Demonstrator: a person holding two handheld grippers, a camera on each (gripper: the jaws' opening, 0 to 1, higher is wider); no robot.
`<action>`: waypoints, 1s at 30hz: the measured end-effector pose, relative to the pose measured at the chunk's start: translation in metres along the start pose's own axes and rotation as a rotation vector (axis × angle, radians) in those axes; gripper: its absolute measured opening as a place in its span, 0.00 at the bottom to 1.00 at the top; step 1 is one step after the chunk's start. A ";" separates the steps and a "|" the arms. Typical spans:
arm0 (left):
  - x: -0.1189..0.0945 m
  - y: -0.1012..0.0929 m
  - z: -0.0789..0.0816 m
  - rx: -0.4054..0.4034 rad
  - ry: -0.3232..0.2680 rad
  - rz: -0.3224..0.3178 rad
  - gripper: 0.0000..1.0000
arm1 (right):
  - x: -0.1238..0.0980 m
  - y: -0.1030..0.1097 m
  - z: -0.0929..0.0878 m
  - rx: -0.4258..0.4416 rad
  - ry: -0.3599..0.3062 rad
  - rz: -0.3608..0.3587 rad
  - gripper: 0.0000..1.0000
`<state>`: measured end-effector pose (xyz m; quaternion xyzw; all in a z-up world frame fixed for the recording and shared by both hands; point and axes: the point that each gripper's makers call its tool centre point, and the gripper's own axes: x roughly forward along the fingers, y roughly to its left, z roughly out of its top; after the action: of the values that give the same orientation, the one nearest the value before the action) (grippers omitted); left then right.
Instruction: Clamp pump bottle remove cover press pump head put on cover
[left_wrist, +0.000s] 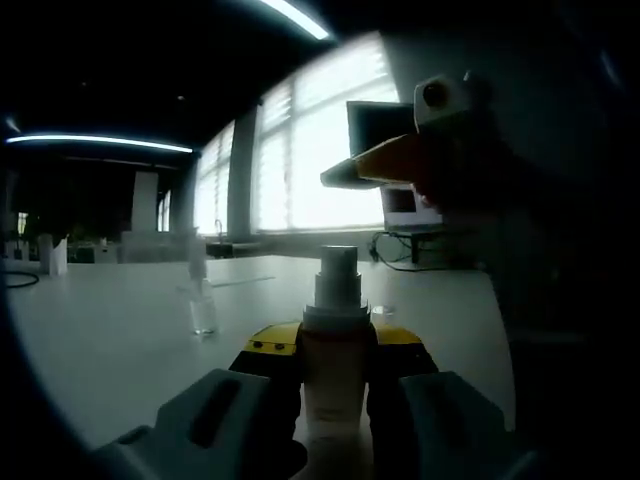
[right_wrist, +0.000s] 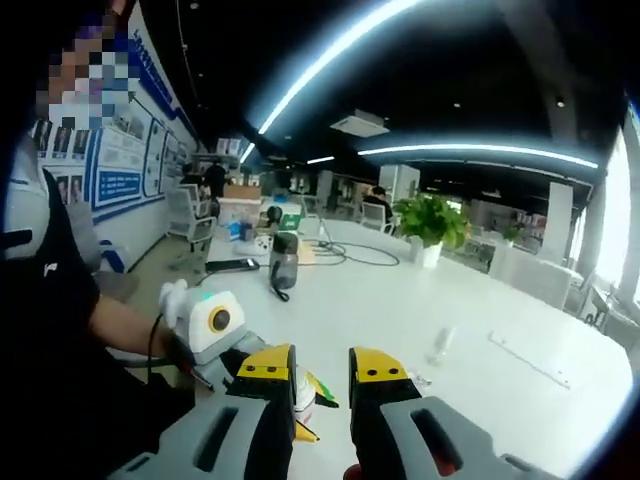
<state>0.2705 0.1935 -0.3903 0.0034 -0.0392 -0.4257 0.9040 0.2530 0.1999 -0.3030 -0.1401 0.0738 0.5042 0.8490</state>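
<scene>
**Bottle held, pump head bare, cover far off on the table**

While the pump bottle (left_wrist: 338, 370) stands straight up, the left gripper (left_wrist: 335, 365) squeezes it from both sides, its jaws tight on the pale body. The bottle's long way runs up and down, and its bare pump head (left_wrist: 338, 272) pokes up above the jaws. A small clear cover (left_wrist: 203, 318) stands to the left on the white table (left_wrist: 110, 340), well apart from the bottle.

From the right gripper view, the right gripper (right_wrist: 322, 385) hangs above the left one, with its jaws a little apart and nothing between them. Pressing the pump likely means coming straight down on the head. That view shows the person's hand (right_wrist: 175, 350) holding the left gripper, and a plant (right_wrist: 432, 222) far across the room.
</scene>
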 end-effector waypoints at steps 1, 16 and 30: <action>0.000 0.000 0.000 0.000 0.000 0.000 0.15 | 0.000 0.001 0.001 -0.007 0.002 0.002 0.16; 0.000 -0.001 0.000 0.001 -0.001 -0.005 0.15 | 0.009 0.008 -0.001 -0.232 0.220 0.119 0.15; 0.000 -0.001 0.000 0.003 -0.001 -0.011 0.15 | 0.019 0.011 -0.007 -0.354 0.416 0.242 0.16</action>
<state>0.2698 0.1929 -0.3902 0.0048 -0.0404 -0.4308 0.9015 0.2525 0.2183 -0.3165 -0.3767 0.1733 0.5673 0.7115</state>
